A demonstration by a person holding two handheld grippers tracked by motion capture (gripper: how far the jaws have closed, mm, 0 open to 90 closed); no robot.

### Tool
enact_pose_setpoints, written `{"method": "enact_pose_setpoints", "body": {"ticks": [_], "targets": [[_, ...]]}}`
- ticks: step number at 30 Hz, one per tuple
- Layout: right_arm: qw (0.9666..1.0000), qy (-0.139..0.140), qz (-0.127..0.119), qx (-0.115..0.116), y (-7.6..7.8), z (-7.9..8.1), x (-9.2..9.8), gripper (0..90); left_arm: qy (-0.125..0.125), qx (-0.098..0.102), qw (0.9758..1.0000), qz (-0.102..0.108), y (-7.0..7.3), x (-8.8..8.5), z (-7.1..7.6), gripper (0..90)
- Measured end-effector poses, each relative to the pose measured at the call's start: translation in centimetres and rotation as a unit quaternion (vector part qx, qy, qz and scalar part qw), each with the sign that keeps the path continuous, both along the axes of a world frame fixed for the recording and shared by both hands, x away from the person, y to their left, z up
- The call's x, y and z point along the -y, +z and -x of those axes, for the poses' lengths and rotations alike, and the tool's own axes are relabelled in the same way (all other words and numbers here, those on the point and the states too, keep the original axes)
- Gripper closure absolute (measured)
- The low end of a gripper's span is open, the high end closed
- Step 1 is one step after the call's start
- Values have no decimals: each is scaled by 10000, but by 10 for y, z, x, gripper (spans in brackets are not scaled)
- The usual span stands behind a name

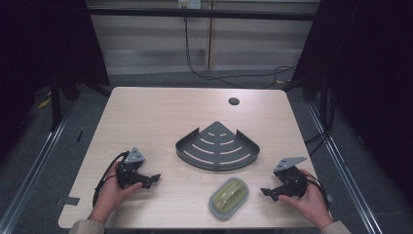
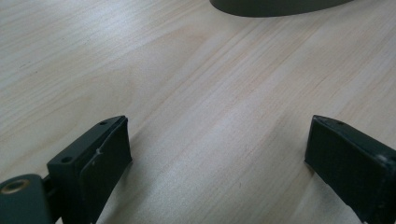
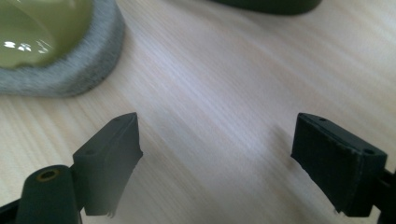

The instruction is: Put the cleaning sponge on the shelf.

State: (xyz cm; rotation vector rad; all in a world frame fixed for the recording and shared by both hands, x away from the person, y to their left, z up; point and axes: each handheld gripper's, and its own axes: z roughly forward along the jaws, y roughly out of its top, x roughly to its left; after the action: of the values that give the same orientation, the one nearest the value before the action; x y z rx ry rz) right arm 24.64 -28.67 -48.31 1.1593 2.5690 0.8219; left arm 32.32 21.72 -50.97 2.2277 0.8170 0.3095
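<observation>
A dark grey fan-shaped rack (image 1: 217, 146) with curved slots sits in the middle of the wooden table (image 1: 160, 112). In front of it lies an oval grey sponge with a yellow-green plastic top (image 1: 229, 197), seen close at the upper left in the right gripper view (image 3: 42, 42). My left gripper (image 1: 152, 179) rests low at the table's front left, jaws wide apart over bare wood (image 2: 217, 144). My right gripper (image 1: 267, 193) lies at the front right, just right of the sponge, open with nothing between its jaws (image 3: 217, 140).
A small round hole (image 1: 234, 101) sits near the table's far edge. Black cables (image 1: 229, 75) trail on the floor behind the table. The rack's edge (image 2: 275, 7) shows at the top of the left gripper view. Dark curtains stand on both sides.
</observation>
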Motion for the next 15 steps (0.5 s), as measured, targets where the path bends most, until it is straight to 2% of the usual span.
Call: {"method": "enact_pose_setpoints", "body": {"ticks": [3, 4, 6, 10, 12, 13, 14, 15], "targets": [[9998, 150, -102, -6, 8, -1, -3, 162, -3, 2, 10000, -1, 0, 0, 0, 62], [9993, 348, -165, 14, 17, -2, -8, 179, -1, 3, 10000, -4, 0, 0, 0, 62], [9983, 565, -164, 25, 22, -3, -16, 179, 5, 9, 10000, -9, 0, 0, 0, 62], [9930, 1179, -90, 64, 34, -3, -41, 179, -4, 3, 10000, -1, 0, 0, 0, 62], [9919, 1270, -78, 56, 35, -2, -45, 178, -4, 4, 10000, -2, 0, 0, 0, 62], [9876, 1567, 0, 29, 37, -2, -59, 178, -4, 4, 10000, -2, 0, 0, 0, 62], [9861, 1661, 31, 24, 38, -2, -64, 178, -4, 4, 10000, -2, 0, 0, 0, 62], [9861, 1661, 31, 24, 38, -2, -64, 178, -4, 4, 10000, -2, 0, 0, 0, 62]]}}
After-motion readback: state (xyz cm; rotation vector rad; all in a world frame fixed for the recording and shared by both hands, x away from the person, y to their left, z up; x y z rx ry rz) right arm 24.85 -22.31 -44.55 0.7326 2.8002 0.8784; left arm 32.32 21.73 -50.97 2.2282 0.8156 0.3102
